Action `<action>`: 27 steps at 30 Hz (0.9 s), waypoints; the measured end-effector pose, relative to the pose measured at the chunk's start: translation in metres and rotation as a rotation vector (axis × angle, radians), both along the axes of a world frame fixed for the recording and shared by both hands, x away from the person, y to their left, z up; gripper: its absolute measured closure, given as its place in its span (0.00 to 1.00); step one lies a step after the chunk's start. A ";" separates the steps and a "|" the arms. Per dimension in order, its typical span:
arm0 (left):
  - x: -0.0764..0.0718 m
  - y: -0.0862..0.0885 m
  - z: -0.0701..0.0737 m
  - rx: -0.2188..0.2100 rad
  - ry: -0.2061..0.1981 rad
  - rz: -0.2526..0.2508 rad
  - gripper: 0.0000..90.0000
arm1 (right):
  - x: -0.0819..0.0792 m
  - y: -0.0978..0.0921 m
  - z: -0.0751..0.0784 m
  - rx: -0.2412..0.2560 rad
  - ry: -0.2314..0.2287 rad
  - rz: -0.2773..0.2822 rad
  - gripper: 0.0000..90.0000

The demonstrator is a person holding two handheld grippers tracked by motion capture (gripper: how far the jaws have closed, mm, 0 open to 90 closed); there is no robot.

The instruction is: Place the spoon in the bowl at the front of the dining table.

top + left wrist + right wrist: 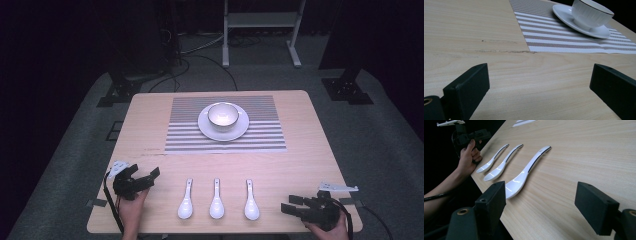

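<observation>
The left tongs (148, 176) are held in the person's left hand (131, 200) above the near left corner of the desk (300, 155). Their two black jaws are spread wide and nothing is between them; in the left gripper view only bare wood lies between the jaws. They point toward the far right, in the direction of the placemat. The right tongs (292, 205) are held in the right hand (331, 229) at the near right corner of the desk. Their jaws are also spread apart and empty, and they point to the left, along the near edge.

Between the two tongs, three white soup spoons lie in a row near the near edge. Their bowls are toward the person and their handles point to the far edge. The left spoon (186, 201) is the nearest to the left tongs, the middle spoon (216, 200) is beside it, and the right spoon (250, 201) is the nearest to the right tongs. The spoons do not touch each other, and no tongs touch them. In the right gripper view the right spoon lies just beyond the left jaw.

Farther away, a striped placemat (260, 135) lies at the middle of the far edge. On it stands a white saucer (206, 127), and a white bowl (223, 116) with a ribbed wall stands upright on the saucer.
</observation>
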State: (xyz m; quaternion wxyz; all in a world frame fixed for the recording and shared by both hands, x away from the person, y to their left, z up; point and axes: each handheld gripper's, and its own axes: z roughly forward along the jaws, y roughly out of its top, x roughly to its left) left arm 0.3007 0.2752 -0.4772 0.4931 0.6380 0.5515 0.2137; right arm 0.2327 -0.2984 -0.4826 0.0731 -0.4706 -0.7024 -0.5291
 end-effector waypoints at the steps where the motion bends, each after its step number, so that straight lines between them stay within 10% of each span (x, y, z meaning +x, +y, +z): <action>1: 0.000 0.000 0.000 0.000 0.000 0.000 0.01 | 0.000 0.000 0.000 0.001 0.003 -0.002 0.26; 27: 0.000 0.000 0.000 -0.007 -0.004 -0.003 0.01 | 0.020 0.022 0.010 -0.034 0.018 0.048 0.26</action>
